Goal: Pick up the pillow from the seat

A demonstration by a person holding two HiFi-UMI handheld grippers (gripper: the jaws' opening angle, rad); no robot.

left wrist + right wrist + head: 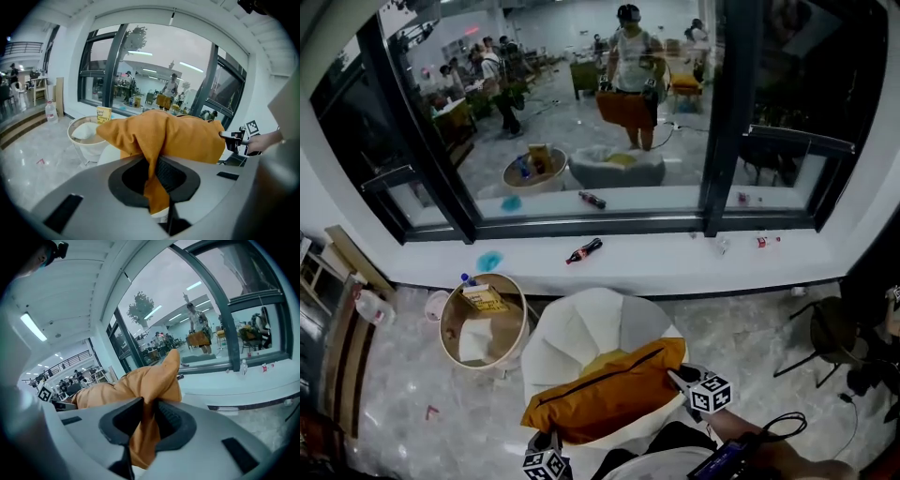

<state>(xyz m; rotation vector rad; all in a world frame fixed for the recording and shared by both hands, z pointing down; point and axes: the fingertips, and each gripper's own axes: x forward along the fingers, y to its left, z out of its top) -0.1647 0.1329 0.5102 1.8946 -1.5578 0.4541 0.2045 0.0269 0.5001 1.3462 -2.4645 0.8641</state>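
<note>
An orange pillow (605, 392) with a dark zip hangs above the white shell-shaped seat (581, 328), held at both ends. My left gripper (546, 441) is shut on the pillow's near-left corner; in the left gripper view the orange cloth (161, 140) is pinched between the jaws and hangs down through them. At the right end my right gripper (682, 379) is shut on the other corner, and its own view shows a fold of the pillow (145, 390) clamped between the pads. The marker cubes (710, 394) of both grippers show in the head view.
A round basket (484, 321) with a white cushion and a yellow packet stands left of the seat. A long white window sill (675, 253) with bottles runs behind, under dark window frames. A black stool (830, 333) stands at the right. A water bottle (370, 305) lies at the far left.
</note>
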